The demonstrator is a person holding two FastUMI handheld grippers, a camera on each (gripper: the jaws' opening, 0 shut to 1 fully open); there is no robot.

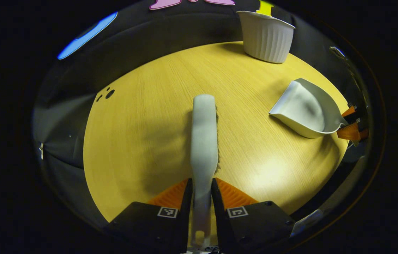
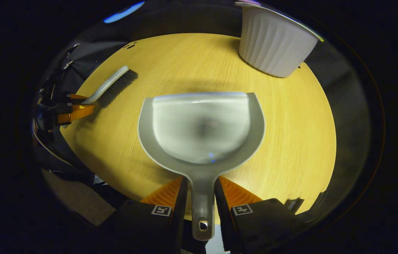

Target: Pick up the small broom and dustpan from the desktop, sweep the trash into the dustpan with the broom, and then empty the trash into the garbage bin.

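My left gripper (image 1: 201, 192) is shut on the handle of the small grey broom (image 1: 204, 134), which points away over the round wooden desktop (image 1: 142, 134), bristles toward the right. The grey dustpan (image 1: 303, 109) sits at the right of the left gripper view, held by the other gripper (image 1: 352, 128). In the right gripper view, my right gripper (image 2: 201, 192) is shut on the dustpan's handle; the dustpan (image 2: 200, 128) lies level over the desktop (image 2: 290, 116), its pan looking empty. The broom (image 2: 109, 84) and the left gripper (image 2: 73, 109) show at the far left.
A white ribbed garbage bin (image 1: 266, 35) stands at the table's far edge, beyond the dustpan; it appears large at the top right in the right gripper view (image 2: 273, 42). A few small dark bits (image 1: 108, 93) lie near the table's far left edge.
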